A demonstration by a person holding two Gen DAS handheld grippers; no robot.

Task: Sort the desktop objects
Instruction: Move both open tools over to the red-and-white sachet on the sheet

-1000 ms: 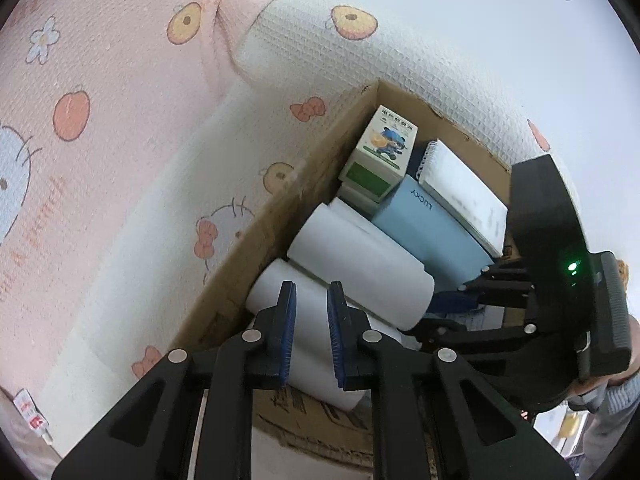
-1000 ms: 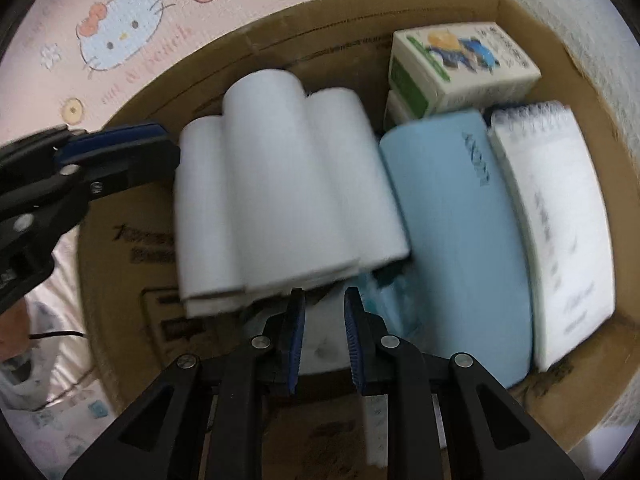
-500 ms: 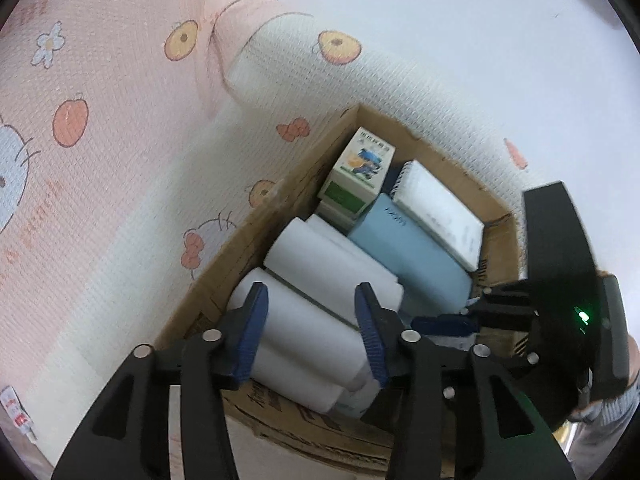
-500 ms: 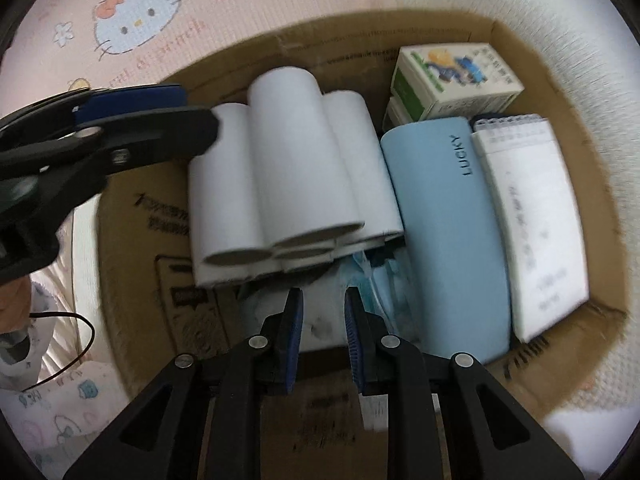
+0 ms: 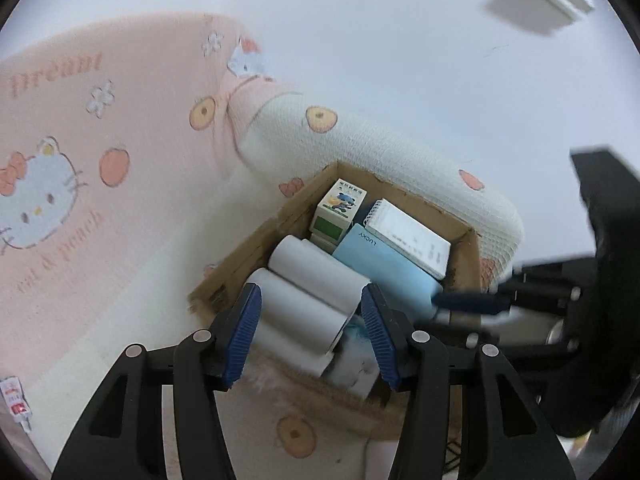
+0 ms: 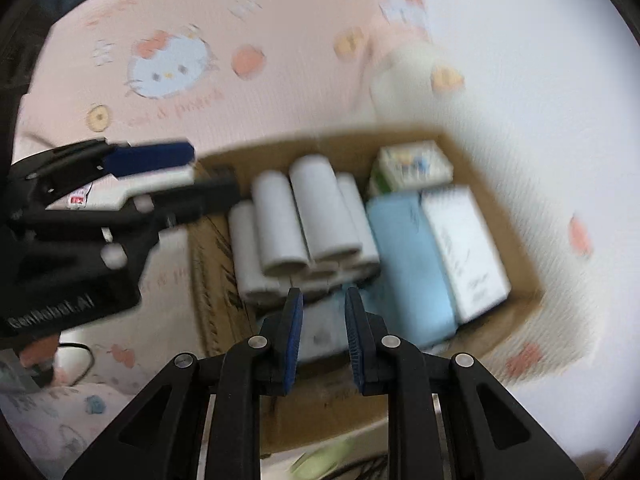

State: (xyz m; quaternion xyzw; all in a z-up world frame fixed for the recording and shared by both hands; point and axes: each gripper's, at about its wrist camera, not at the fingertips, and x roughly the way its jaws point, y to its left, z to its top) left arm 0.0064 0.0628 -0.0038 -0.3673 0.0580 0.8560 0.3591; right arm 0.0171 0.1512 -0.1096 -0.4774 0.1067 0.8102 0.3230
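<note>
A cardboard box (image 5: 464, 276) (image 6: 216, 280) sits on a pink cartoon-print cloth. It holds several white rolls (image 5: 316, 288) (image 6: 316, 216), a light blue case (image 5: 392, 272) (image 6: 408, 256), a white spiral notepad (image 5: 412, 236) (image 6: 464, 244) and a small printed carton (image 5: 340, 208) (image 6: 412, 164). My left gripper (image 5: 312, 336) is open and empty, above the box's near edge. My right gripper (image 6: 322, 336) has its jaws close together with nothing between them, raised above the box's near side. Each gripper shows in the other's view.
The pink and white cloth (image 5: 80, 160) covers the surface around the box. A white wall (image 5: 400, 60) lies behind. A small tagged white item (image 5: 14, 402) lies at the left edge. A cable (image 6: 76, 364) lies on the cloth at lower left.
My left gripper has opened wide and pulled back up from the rolls. My right gripper has also drawn back from the box, jaws still narrow. The box looks smaller in both views.
</note>
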